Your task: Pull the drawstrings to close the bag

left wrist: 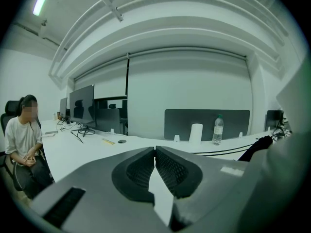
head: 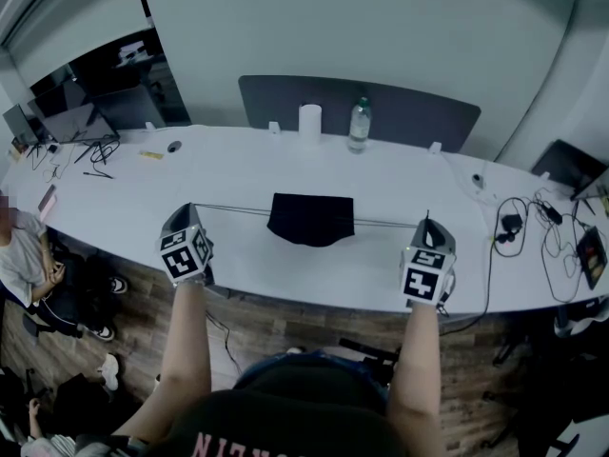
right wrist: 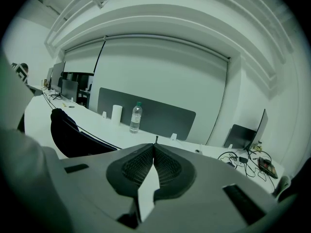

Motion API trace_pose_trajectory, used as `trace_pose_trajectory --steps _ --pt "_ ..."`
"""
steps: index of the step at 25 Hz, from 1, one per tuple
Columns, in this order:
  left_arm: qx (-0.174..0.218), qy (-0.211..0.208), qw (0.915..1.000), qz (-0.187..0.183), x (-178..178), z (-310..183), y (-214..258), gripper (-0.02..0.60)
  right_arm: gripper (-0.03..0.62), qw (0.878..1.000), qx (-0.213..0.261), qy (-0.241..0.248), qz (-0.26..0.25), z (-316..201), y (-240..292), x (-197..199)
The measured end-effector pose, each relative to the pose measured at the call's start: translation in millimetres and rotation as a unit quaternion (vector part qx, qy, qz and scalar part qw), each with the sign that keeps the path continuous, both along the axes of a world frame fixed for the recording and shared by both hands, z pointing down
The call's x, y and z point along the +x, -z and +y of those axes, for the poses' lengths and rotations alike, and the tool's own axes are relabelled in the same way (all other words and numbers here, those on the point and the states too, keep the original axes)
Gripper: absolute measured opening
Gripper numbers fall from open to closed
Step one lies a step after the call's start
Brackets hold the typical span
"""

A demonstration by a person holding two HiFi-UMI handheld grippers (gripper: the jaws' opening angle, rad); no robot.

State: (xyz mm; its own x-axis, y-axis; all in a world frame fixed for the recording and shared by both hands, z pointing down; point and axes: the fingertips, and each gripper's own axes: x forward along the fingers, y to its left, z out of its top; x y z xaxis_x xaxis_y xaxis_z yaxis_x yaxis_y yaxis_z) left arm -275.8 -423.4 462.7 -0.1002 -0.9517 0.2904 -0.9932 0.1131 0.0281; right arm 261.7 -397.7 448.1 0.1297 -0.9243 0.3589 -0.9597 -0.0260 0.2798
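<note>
A black drawstring bag (head: 310,219) lies flat on the white table (head: 238,174), its mouth gathered. One thin drawstring (head: 233,208) runs taut from the bag to my left gripper (head: 191,206), which is shut on its end. The other drawstring (head: 388,223) runs taut to my right gripper (head: 426,220), shut on that end, with a short tip (right wrist: 156,139) poking up above the closed jaws. The left gripper view shows the bag (left wrist: 257,147) at far right and the strings (left wrist: 218,151) leading in behind the shut left gripper (left wrist: 155,150). The right gripper view has the bag (right wrist: 73,135) at left, beside the right gripper (right wrist: 155,145).
A water bottle (head: 358,125) and a white paper roll (head: 310,120) stand at the back by a grey divider panel (head: 419,112). Cables and chargers (head: 533,222) lie at the right. A seated person (head: 24,265) is at the far left. The table's front edge (head: 314,298) is just behind both grippers.
</note>
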Motion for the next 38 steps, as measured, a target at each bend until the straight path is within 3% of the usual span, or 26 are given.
trace_pose_trajectory --steps 8,12,18,38 --pt "0.001 0.003 1.0000 0.002 1.6 -2.5 0.5 0.008 -0.002 1.000 0.000 -0.004 -0.007 -1.8 -0.2 1.5" --pt "0.008 0.013 0.9996 0.024 3.6 -6.9 4.7 0.008 -0.002 1.000 -0.001 -0.009 -0.029 -5.5 3.6 -2.4" --pt "0.042 0.016 0.9984 0.036 13.0 -17.2 32.6 0.008 -0.002 0.998 0.026 0.005 -0.048 -13.5 28.3 -16.6" --pt "0.136 -0.082 0.9871 -0.023 104.8 -39.4 115.4 0.008 -0.002 0.992 0.106 0.069 -0.019 -42.0 108.3 -71.5"
